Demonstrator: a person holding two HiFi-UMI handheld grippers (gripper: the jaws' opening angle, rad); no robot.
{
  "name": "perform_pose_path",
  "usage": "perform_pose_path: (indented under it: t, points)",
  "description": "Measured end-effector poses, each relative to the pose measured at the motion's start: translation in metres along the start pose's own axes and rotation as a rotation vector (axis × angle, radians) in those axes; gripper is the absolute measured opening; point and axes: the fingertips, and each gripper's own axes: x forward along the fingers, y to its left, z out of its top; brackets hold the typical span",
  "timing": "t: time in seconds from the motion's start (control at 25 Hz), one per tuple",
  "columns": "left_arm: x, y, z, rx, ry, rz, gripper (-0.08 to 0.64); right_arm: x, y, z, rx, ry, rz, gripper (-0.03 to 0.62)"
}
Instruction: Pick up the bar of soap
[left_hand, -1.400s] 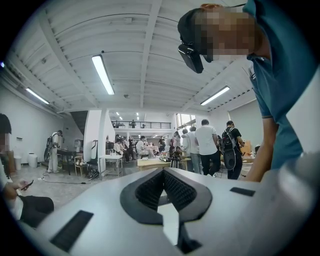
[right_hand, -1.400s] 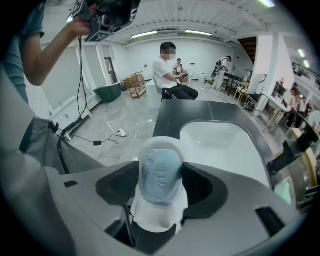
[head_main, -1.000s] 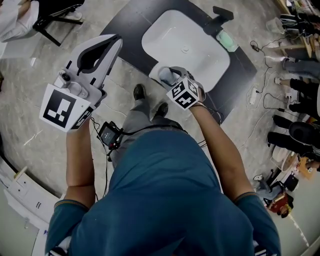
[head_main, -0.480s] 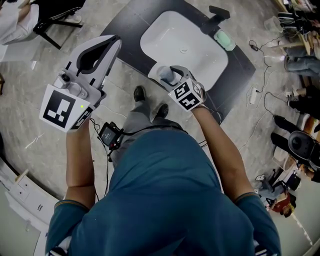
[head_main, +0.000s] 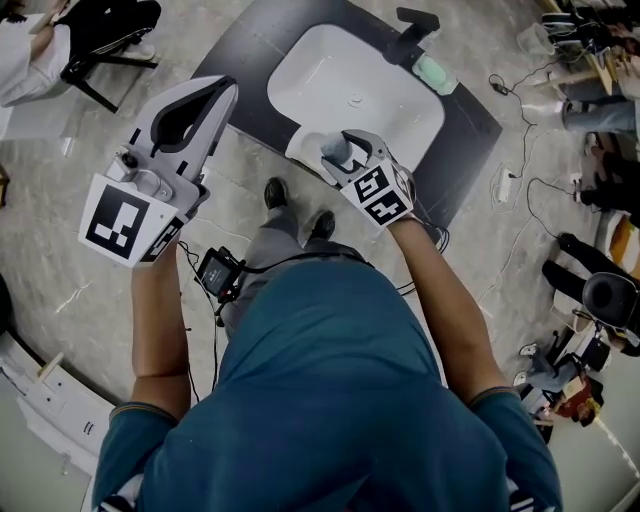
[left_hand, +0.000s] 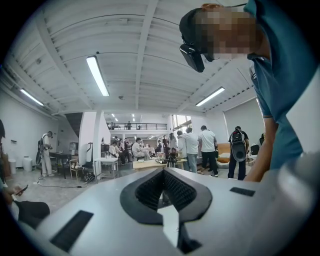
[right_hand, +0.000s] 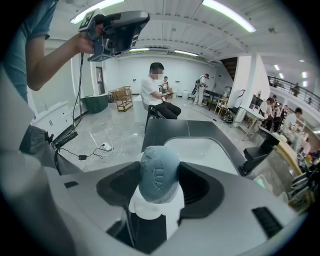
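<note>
The bar of soap (right_hand: 159, 174) is an oval blue-grey bar with a stamped mark. It stands on end between the jaws of my right gripper (right_hand: 159, 187), which is shut on it. In the head view the right gripper (head_main: 343, 152) holds the soap (head_main: 336, 148) above the front edge of the white basin (head_main: 385, 110). My left gripper (head_main: 213, 92) is raised at the left, away from the basin. In its own view the left gripper (left_hand: 164, 192) has its jaws together with nothing between them.
The basin sits in a black counter (head_main: 240, 55), with a black faucet (head_main: 417, 21) and a pale green item (head_main: 435, 73) at its far side. Cables and a power strip (head_main: 505, 184) lie on the floor. People stand and sit around the hall.
The right gripper with the soap has drawn back a little toward the basin's front edge. The head view has shifted slightly, and the left gripper has hardly moved.
</note>
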Motion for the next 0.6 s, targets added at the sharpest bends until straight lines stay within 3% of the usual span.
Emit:
perform_pose_path:
  t: [0.6]
  points:
    - [0.016, -0.047, 0.026, 0.04, -0.007, -0.085, 0.003, -0.078, -0.015, -0.014, 0.103, -0.097, -0.122, 0.261]
